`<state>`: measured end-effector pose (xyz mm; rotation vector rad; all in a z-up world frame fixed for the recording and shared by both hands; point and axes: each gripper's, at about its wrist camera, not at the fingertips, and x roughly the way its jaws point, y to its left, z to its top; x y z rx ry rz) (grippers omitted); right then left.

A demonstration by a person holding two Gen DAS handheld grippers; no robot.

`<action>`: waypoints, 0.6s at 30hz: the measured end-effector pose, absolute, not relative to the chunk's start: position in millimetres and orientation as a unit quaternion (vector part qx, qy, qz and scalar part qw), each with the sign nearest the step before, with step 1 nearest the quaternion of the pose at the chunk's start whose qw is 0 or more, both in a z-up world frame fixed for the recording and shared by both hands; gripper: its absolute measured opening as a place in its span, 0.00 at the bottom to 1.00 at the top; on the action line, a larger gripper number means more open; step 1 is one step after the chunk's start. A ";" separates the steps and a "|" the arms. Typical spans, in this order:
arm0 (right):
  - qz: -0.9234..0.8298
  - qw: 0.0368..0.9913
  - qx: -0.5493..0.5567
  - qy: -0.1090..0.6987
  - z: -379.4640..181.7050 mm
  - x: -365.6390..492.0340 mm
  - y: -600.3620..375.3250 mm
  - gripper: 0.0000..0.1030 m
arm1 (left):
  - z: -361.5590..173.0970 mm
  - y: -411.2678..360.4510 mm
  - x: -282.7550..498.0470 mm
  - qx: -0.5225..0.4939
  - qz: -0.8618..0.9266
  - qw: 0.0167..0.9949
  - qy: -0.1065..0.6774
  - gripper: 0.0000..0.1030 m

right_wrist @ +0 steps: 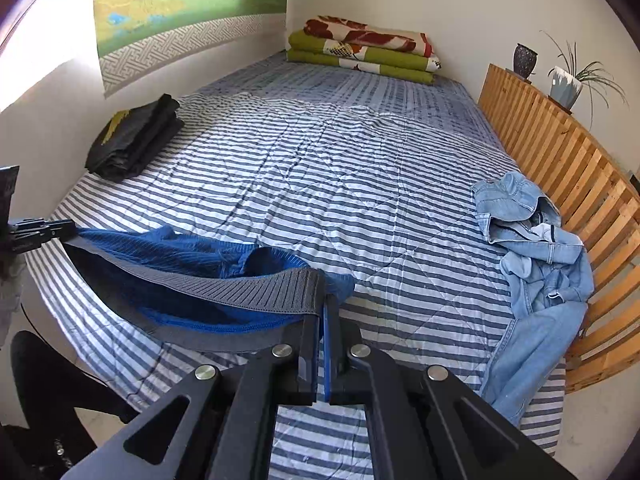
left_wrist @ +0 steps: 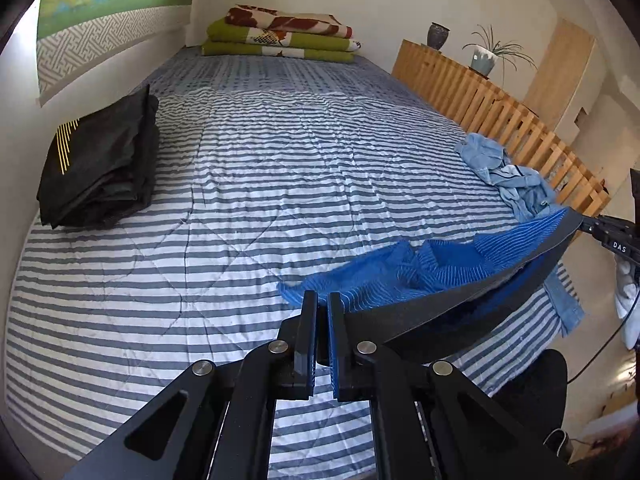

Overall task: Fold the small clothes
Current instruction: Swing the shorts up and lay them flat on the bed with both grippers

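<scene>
- Left gripper (left_wrist: 322, 304) has its jaws pinched tight on the grey elastic waistband of the blue ribbed shorts (left_wrist: 404, 268); right gripper (right_wrist: 325, 304) is clamped on the band's other end.
- The waistband stretches taut between the two jaws, and the knit fabric sags from it just above the striped quilt (left_wrist: 248, 184).
- Ahead of the jaws the quilted, creased cover lies bare (nothing blocks it).
- Far ahead-left: a folded black garment (left_wrist: 100, 168) by the wall.
- Right of the right jaws: crumpled pale denim clothes (right_wrist: 532, 248) against the wooden slat rail (right_wrist: 560, 152).
- Folded blankets (right_wrist: 364, 48) are stacked at the far end.
</scene>
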<state>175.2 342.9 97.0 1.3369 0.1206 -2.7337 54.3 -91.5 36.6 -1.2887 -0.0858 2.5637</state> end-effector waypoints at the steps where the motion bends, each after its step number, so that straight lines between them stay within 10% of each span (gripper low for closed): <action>1: -0.898 0.050 0.436 0.040 101.8 177.7 340.9 0.01 | 42.8 -92.5 49.7 -0.447 0.884 0.132 -0.028 0.04; 18: -0.929 0.009 0.365 0.055 199.1 100.4 321.2 0.01 | 150.9 -109.9 -16.8 -0.421 0.903 0.086 -0.012 0.04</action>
